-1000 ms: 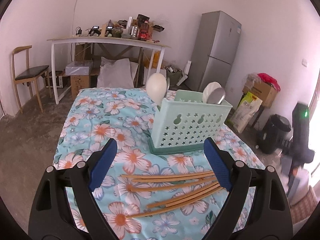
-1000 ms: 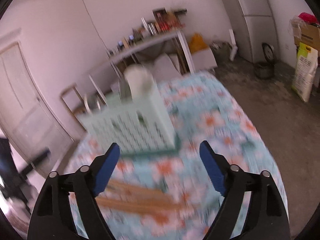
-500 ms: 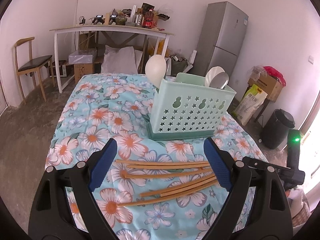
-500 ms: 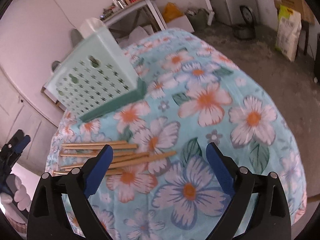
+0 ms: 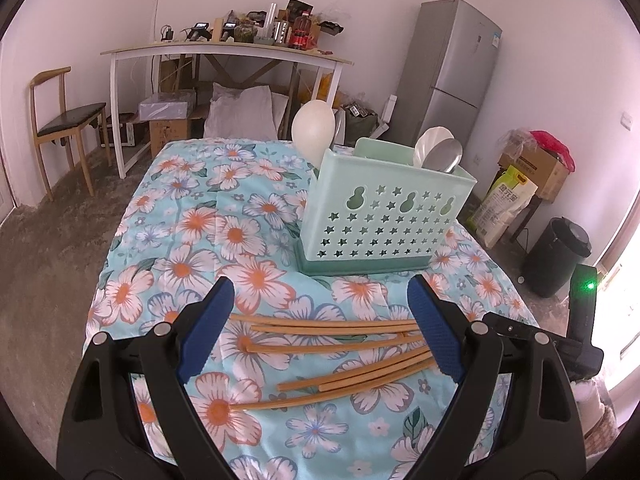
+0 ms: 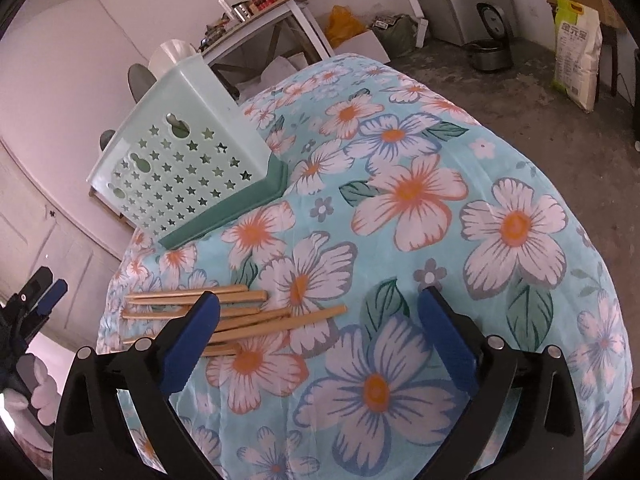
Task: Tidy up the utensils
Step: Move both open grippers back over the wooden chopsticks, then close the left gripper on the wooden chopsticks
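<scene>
**Q:** Both grippers, how do you have them?

**A:** Your left gripper (image 5: 320,332) is spread wide with nothing between its blue pads, hanging over the chopsticks (image 5: 340,348). Your right gripper (image 6: 316,340) is spread and empty too, above the floral tablecloth (image 6: 440,200), with the chopsticks' ends (image 6: 240,320) passing behind its left finger.

**Q:** How many pieces do you count?

**A:** Six wooden chopsticks lie loose on the cloth, roughly side by side, just in front of one mint utensil caddy (image 5: 380,216). In the caddy stand three spoon bowls: a white one at its left end (image 5: 313,126), and a white and a steel one (image 5: 444,156) together at its right.

**Q:** What has changed?

**A:** Half a second ago your right gripper sat a little farther from the sticks; it has edged toward them. A second ago its view was blurred with motion. Your left has barely shifted.

**Q:** What does each view add?

**A:** Your left view shows the fridge (image 5: 448,76), chair (image 5: 64,120) and cluttered desk (image 5: 224,50). Your right view shows the caddy's dark green base (image 6: 240,208) from the side.
</scene>
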The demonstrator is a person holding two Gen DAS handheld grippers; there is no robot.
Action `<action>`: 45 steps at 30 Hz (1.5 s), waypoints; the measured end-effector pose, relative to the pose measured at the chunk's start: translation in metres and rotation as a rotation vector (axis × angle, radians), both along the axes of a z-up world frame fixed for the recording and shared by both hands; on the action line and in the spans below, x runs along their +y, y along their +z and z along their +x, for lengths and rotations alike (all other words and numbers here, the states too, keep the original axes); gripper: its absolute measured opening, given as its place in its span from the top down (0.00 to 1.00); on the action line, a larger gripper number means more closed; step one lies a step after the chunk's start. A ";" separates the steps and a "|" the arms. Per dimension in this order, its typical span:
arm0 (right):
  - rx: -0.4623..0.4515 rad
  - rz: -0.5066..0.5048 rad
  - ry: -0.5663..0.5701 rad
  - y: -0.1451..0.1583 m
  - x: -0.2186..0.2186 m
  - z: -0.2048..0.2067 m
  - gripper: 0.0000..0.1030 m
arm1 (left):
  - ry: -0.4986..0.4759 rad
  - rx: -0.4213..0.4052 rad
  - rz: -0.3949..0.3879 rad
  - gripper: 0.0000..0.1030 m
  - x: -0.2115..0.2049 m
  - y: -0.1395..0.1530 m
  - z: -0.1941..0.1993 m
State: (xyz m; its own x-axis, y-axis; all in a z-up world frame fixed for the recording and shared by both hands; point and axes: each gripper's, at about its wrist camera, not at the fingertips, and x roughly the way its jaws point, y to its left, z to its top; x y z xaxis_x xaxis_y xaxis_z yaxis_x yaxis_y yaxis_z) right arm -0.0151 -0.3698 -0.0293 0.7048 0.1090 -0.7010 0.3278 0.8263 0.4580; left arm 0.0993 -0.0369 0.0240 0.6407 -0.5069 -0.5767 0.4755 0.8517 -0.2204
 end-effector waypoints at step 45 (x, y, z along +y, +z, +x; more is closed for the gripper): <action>-0.058 0.135 0.050 0.003 -0.022 -0.015 0.23 | -0.195 -0.163 0.268 0.18 -0.054 -0.025 -0.047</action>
State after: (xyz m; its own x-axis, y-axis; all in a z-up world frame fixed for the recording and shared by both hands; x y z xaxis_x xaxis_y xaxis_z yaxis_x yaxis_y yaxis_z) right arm -0.0303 -0.3919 -0.0259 0.7349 0.2355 -0.6360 0.2575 0.7707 0.5829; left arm 0.0524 -0.0913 -0.0013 0.6412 -0.4738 -0.6037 0.6454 0.7585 0.0901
